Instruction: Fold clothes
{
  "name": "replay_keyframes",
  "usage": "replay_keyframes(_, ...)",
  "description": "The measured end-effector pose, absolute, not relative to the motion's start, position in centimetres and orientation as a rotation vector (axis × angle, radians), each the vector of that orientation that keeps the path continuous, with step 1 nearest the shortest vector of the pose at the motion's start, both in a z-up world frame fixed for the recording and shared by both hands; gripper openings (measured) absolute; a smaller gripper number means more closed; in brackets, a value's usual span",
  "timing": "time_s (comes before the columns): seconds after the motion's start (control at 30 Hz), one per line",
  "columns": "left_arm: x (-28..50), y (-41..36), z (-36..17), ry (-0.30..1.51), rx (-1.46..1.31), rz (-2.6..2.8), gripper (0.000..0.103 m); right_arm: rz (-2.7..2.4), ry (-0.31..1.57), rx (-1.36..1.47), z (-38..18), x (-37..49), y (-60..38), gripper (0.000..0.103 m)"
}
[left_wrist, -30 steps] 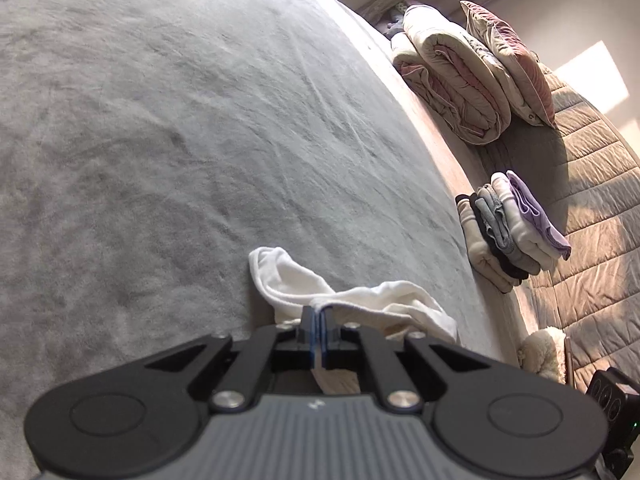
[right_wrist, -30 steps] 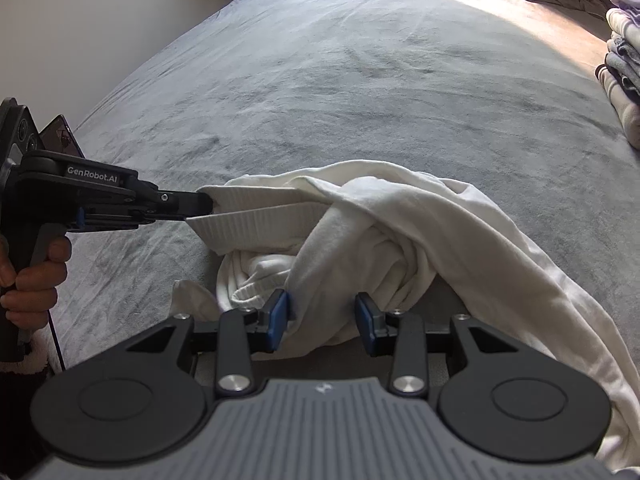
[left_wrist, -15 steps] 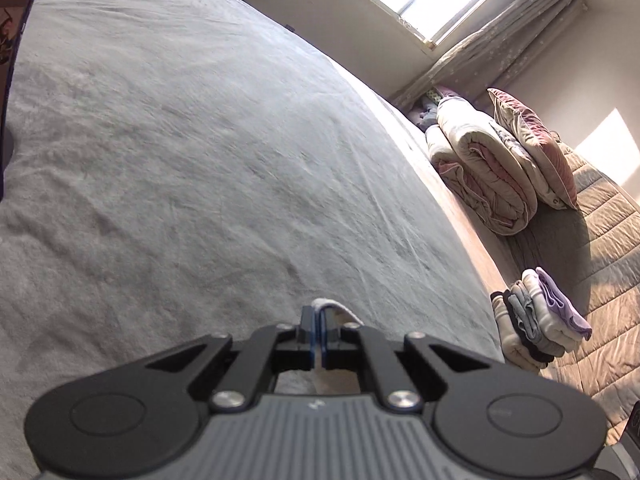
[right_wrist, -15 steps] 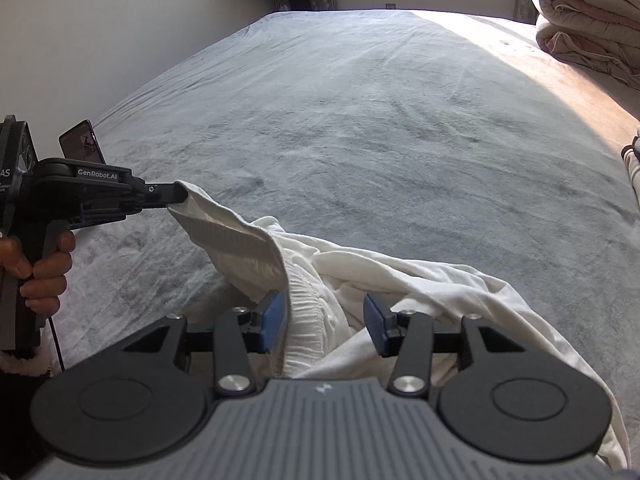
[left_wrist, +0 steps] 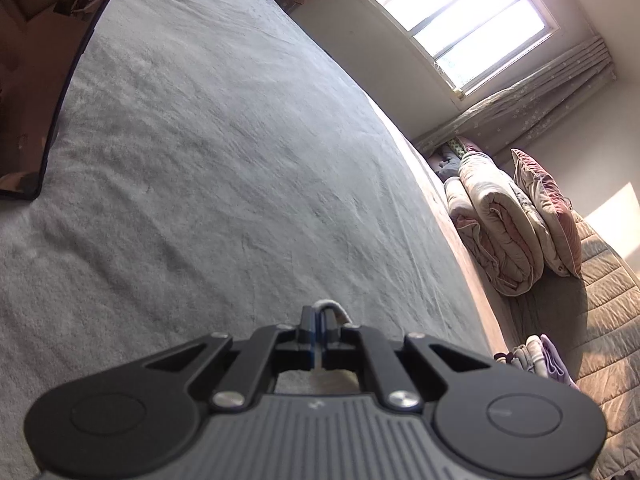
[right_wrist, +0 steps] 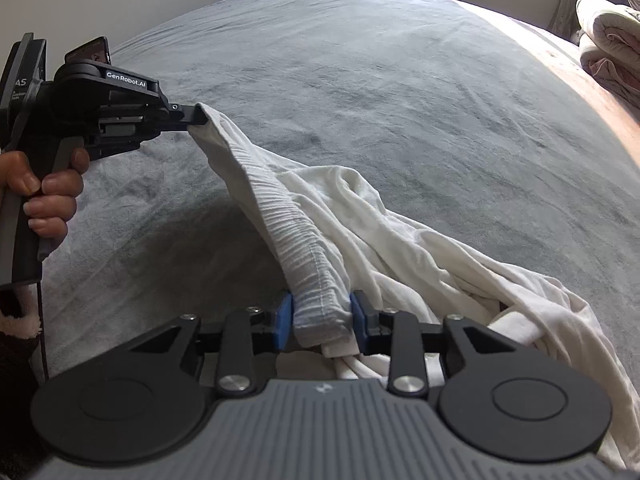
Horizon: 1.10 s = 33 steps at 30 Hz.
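Note:
A white garment (right_wrist: 400,232) lies bunched on the grey bed cover (right_wrist: 400,80). Its ribbed waistband (right_wrist: 288,216) is stretched in the air between both grippers. My left gripper (right_wrist: 198,116), held by a hand (right_wrist: 52,192) at the left, is shut on one corner of the band. In the left wrist view only a small loop of white cloth (left_wrist: 330,306) shows past that gripper's (left_wrist: 319,320) closed blue pads. My right gripper (right_wrist: 321,318) is closing its jaws, the other end of the waistband fills the gap between them, and both pads touch it.
Rolled quilts (left_wrist: 496,236) and a pillow (left_wrist: 548,216) sit at the bed's far right side. A stack of folded clothes (left_wrist: 540,356) lies near them. A window (left_wrist: 452,12) is beyond the bed. A dark screen (left_wrist: 36,80) stands at the left bed edge.
The left gripper pulled the waistband corner up and to the left, drawing the band taut. The right gripper's jaws widened, then narrowed onto the band's other end. The crumpled heap has spread out.

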<state>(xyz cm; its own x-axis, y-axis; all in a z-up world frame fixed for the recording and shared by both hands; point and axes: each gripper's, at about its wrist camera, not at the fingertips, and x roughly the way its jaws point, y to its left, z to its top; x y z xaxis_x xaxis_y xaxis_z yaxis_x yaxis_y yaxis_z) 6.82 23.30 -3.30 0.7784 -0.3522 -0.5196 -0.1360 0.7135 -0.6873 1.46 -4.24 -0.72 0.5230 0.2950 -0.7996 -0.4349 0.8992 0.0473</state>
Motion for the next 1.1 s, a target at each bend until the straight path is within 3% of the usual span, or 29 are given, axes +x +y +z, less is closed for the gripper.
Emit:
replay_keyframes(0.07,7.0,23.4,-3.3,0.680,-0.791,-0.135,0.002,0.435,0.920,-0.161,-0.6,1.3,-3.9,0.026)
replay_keyframes(0.37,7.1,24.8,-2.2,0.736,-0.865,-0.112,0.002,0.589,0.970,-0.017,0.5,0.5,-0.4,0.025)
replay_keyframes(0.77,11.5,25.0,3.2,0.828,-0.383,-0.135,0.002,0.882,1.039,0.157,-1.3,1.7,9.2,0.024)
replay_keyframes(1.1,14.7,24.7,2.9,0.842,-0.271,-0.047,0.002,0.887,1.063,0.242,-3.9,5.1,13.1,0.019)
